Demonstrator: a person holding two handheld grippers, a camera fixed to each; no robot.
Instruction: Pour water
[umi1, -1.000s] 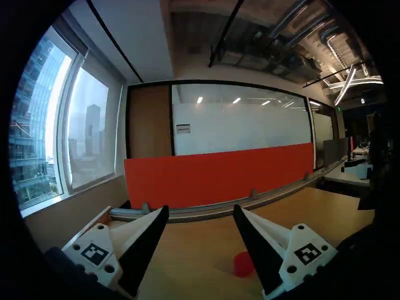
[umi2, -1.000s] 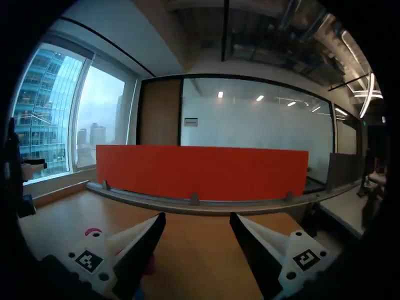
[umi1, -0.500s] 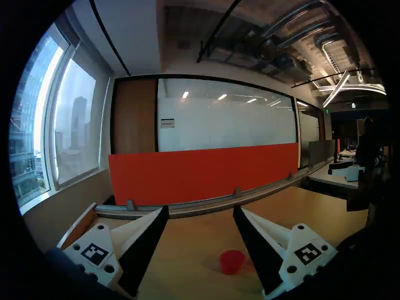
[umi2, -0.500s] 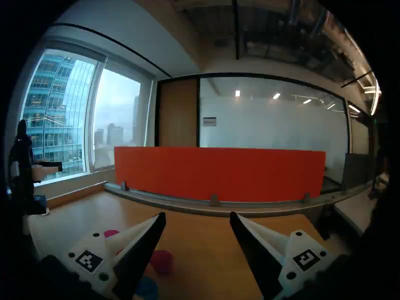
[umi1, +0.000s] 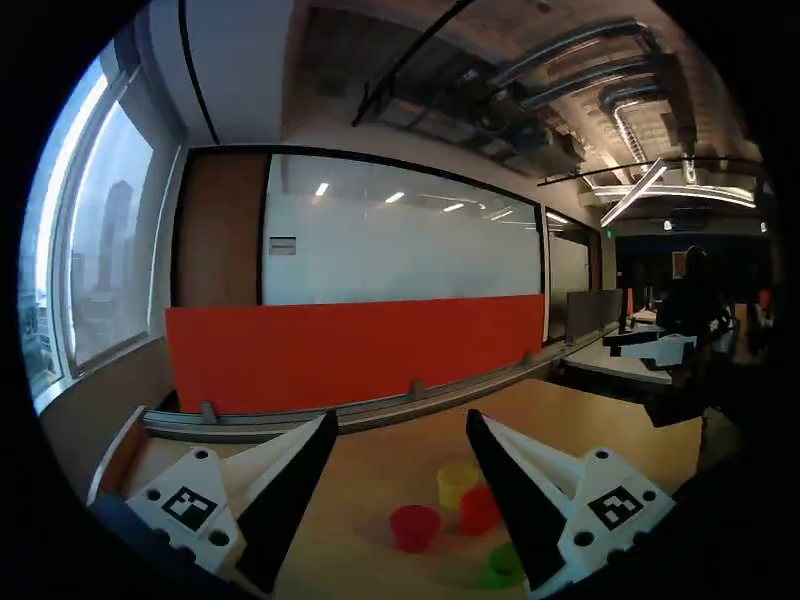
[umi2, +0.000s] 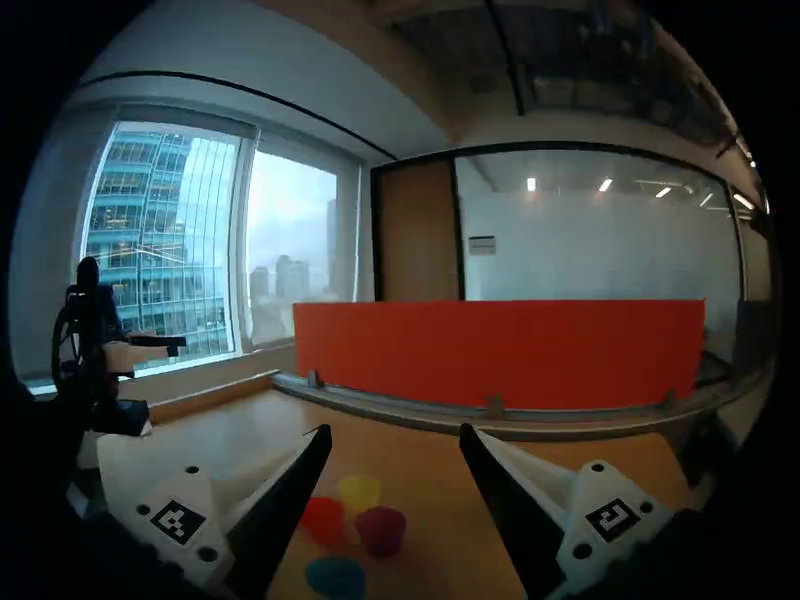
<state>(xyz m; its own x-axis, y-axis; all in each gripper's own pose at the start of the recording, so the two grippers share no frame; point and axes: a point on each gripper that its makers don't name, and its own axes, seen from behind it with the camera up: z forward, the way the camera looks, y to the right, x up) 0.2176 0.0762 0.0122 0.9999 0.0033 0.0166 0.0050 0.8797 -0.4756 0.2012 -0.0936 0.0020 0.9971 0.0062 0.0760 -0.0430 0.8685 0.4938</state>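
Cups (umi1: 414, 527) appeared beyond left claw (umi1: 400, 415), right claw (umi2: 394, 430).

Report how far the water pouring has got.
Done: nothing visibly; the left claw and right claw are open and empty. In hand: both hang over the wooden table, a small magenta plastic cup ahead of the right one. Remaining: grasping and all the pouring.

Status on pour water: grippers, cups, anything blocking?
Left gripper open, empty. Right gripper open, empty. Coloured cups clustered on the desk ahead, none held. Nothing between fingers and cups.
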